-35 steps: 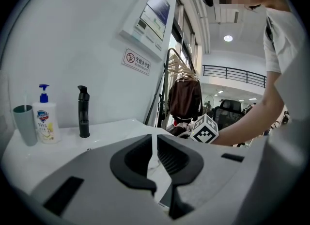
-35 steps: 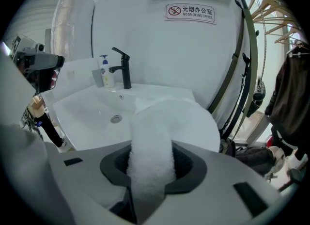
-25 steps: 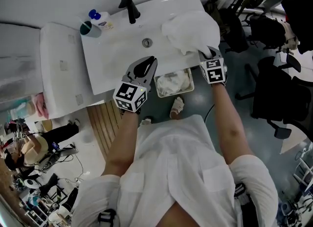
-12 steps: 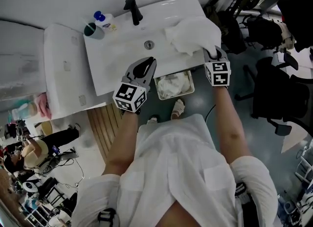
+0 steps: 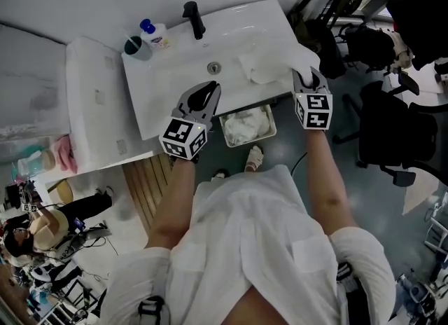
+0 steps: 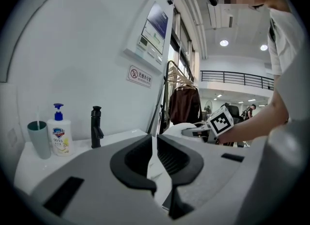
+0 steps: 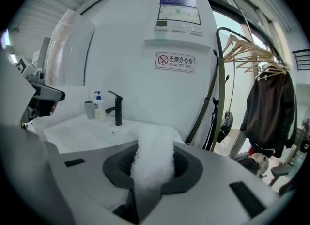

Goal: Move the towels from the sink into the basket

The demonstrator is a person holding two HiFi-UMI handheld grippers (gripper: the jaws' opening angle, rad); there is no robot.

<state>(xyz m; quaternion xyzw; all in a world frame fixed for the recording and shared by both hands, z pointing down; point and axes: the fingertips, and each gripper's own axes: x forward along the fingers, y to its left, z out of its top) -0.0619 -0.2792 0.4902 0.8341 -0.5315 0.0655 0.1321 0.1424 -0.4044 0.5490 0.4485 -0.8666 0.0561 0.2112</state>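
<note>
At white sink point(image 5: 175, 85), right gripper point(image 5: 302, 75) clamped on towel point(image 5: 269, 64) not yet in basket point(image 5: 223, 125), one bundle point(image 5: 245, 124) inside already, left gripper point(image 5: 203, 94) near-closed, empty.

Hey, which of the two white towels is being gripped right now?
The sink towel, at the right end of the sink: the right gripper is clamped on it. The basket towel lies untouched in the basket below.

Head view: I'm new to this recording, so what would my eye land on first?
The fluffy white towel at the sink's right end, pinched in the right tongs, stands out first. Next is the basket on the floor below the sink's front edge, already holding white cloth; the left tongs hover shut and empty above the sink's front.
</note>
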